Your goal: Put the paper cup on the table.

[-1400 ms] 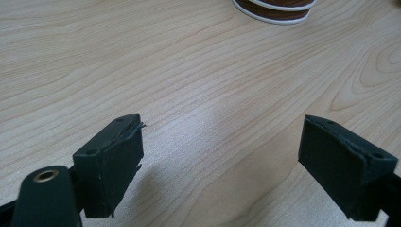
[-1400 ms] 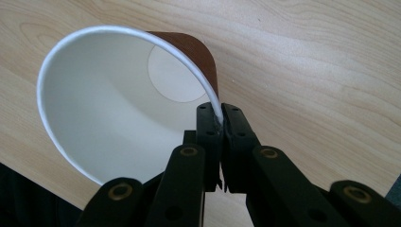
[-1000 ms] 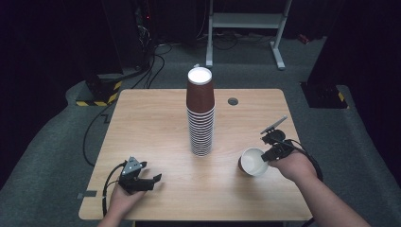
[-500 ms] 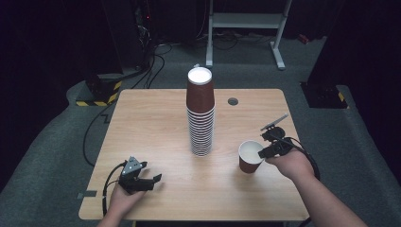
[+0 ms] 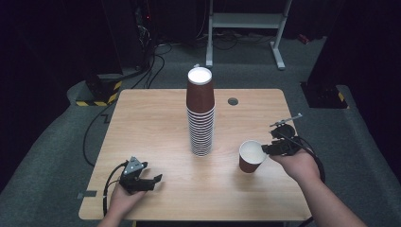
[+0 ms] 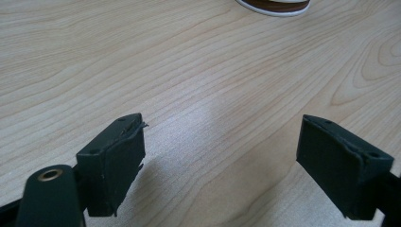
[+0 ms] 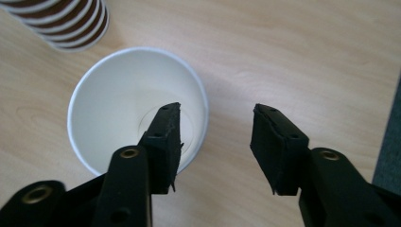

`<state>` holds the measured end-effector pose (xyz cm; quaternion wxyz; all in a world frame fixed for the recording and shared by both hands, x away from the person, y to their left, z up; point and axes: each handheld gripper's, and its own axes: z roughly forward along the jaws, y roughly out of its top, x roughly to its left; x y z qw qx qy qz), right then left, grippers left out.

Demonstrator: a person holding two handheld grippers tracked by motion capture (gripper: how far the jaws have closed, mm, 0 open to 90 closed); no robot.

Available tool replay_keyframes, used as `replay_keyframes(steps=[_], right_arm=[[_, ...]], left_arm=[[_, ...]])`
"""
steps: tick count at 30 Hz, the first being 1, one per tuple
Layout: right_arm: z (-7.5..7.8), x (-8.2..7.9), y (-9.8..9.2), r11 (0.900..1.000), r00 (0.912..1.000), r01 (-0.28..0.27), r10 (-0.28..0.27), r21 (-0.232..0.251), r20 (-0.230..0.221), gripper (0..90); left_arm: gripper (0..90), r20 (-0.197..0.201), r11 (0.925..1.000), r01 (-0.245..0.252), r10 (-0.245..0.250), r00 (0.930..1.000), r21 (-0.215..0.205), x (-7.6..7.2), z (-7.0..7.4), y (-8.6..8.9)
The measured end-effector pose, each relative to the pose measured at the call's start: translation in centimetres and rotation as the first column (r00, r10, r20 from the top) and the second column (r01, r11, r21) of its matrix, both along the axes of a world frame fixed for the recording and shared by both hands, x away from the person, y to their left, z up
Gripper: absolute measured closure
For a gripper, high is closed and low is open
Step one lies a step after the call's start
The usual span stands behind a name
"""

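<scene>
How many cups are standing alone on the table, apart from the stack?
1: a single cup stands upright right of the stack, next to the right claw. The stack could hide others behind it.

I can read no text, label, brand, number or sign on anything in front of me.
</scene>
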<state>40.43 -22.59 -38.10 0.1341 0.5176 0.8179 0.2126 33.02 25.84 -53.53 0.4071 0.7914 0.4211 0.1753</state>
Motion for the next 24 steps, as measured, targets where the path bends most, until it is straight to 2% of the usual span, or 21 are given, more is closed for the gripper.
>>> replay_keyframes(steps=[4,6,9,12,15,18,20,22,24], right_arm=[[0.1,-0.8,-1.3,1.0,0.995,0.012,-0.013,0.01,0.099,47.2],[-0.3,-1.3,-2.2,1.0,0.9896,0.029,-0.03,0.003,0.141,45.9],[-1.4,-1.8,-3.5,0.998,0.9833,0.059,-0.061,0.02,0.171,45.5],[-3.2,-2.2,-4.9,0.995,0.973,0.096,-0.099,0.026,0.208,44.3],[-5.8,-2.4,-6.2,0.994,0.9676,0.108,-0.109,0.018,0.228,40.9],[-8.2,-2.7,-6.8,0.991,0.965,0.124,-0.13,0.044,0.228,38.4],[-9.9,-3.2,-6.8,0.989,0.9616,0.127,-0.14,0.068,0.236,34.2],[-11.5,-3.7,-6.4,0.992,0.9579,0.114,-0.125,0.059,0.259,31.6],[-12.5,-4.0,-6.1,0.993,0.9538,0.099,-0.112,0.058,0.279,30.4]], left_arm=[[16.7,-0.01,0.9998,-0.015,0.015,0.9998,0.01,0.1,-0.1,-0.1],[17.3,-0.014,0.9992,-0.016,0.016,0.9998,0.037,0.2,-0.1,-0.2],[17.3,-0.03,0.9976,-0.026,0.028,0.9991,0.063,0.2,-0.1,-0.6],[17.6,-0.028,0.9941,-0.028,0.031,0.9991,0.105,0.4,-0.2,-0.9],[18.0,-0.032,0.9939,-0.034,0.037,0.9988,0.105,0.4,-0.2,-1.0],[17.9,-0.029,0.9934,-0.036,0.039,0.9988,0.109,0.4,-0.2,-0.9],[17.6,-0.03,0.9934,-0.04,0.043,0.9986,0.108,0.4,-0.2,-1.0],[17.2,-0.032,0.9933,-0.041,0.044,0.9985,0.108,0.5,-0.2,-1.0],[17.2,-0.033,0.9936,-0.045,0.049,0.9983,0.104,0.5,-0.2,-1.0]])
